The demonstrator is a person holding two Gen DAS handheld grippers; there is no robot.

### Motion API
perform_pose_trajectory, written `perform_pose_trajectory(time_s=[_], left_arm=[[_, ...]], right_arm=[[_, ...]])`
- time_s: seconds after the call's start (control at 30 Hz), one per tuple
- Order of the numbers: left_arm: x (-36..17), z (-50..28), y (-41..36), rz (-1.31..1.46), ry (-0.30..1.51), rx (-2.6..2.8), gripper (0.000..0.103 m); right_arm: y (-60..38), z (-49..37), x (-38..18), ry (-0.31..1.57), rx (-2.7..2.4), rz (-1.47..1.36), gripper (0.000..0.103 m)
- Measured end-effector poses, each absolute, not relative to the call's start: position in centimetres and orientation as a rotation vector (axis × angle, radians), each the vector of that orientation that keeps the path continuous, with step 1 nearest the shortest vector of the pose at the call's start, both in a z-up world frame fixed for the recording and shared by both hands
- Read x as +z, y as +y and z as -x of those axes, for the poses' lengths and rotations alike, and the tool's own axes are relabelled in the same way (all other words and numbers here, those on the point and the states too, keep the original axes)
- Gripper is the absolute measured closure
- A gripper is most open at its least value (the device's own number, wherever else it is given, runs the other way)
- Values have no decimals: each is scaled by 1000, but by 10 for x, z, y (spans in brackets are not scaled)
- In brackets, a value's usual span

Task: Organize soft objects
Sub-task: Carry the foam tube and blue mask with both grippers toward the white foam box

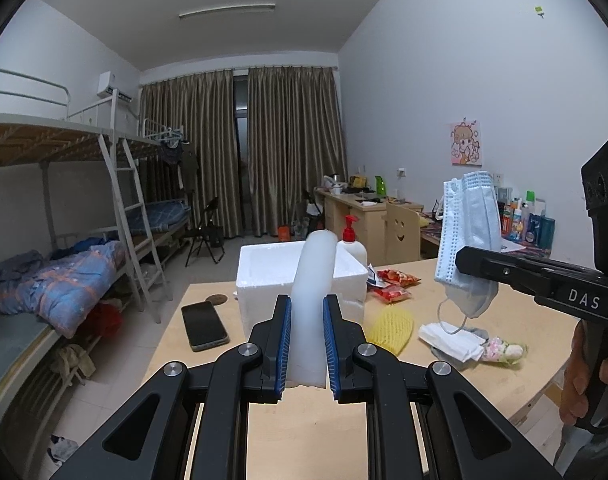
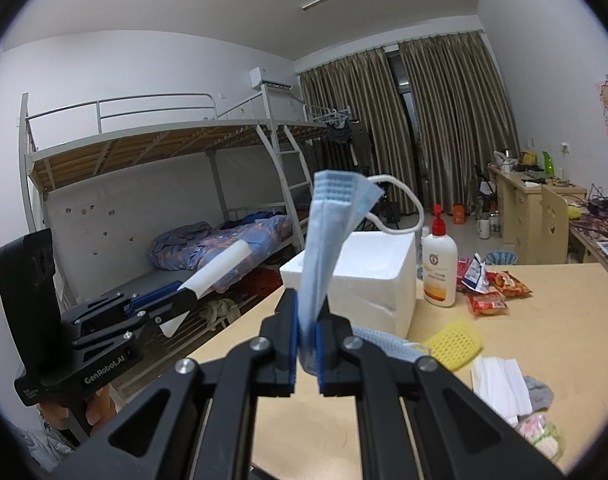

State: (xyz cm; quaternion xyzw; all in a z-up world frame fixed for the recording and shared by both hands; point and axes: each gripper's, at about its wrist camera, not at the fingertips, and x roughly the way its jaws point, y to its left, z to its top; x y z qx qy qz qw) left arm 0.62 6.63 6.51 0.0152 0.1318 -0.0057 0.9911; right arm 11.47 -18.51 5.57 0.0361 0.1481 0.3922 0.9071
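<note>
My left gripper (image 1: pixel 307 344) is shut on a white foam strip (image 1: pixel 312 276), held upright above the wooden table (image 1: pixel 516 336) in front of a white foam box (image 1: pixel 264 276). My right gripper (image 2: pixel 307 344) is shut on blue face masks (image 2: pixel 328 236), held up above the table; it also shows in the left wrist view (image 1: pixel 460 258) with the masks (image 1: pixel 468 240) hanging from it. The left gripper (image 2: pixel 184 300) with the foam strip (image 2: pixel 220 268) shows in the right wrist view. The foam box (image 2: pixel 368 276) stands behind the masks.
On the table lie a phone (image 1: pixel 204 326), a yellow foam net (image 1: pixel 390 326), white tissues (image 1: pixel 448 340), a small flowered item (image 1: pixel 504 350), red snack packets (image 1: pixel 396 284) and a lotion pump bottle (image 2: pixel 440 272). Bunk beds stand left; desks and a chair stand at the right wall.
</note>
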Motion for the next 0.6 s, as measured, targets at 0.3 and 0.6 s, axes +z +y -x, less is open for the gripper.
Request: perform_pose_trajectory(time_s=[0.3, 0.6], left_arm=[[76, -35, 73, -29, 279, 2, 86], [83, -65, 82, -26, 292, 4, 86]], right_arm=[[-177, -134, 64, 321, 822, -75, 93], [-164, -151, 69, 338, 829, -63, 93]])
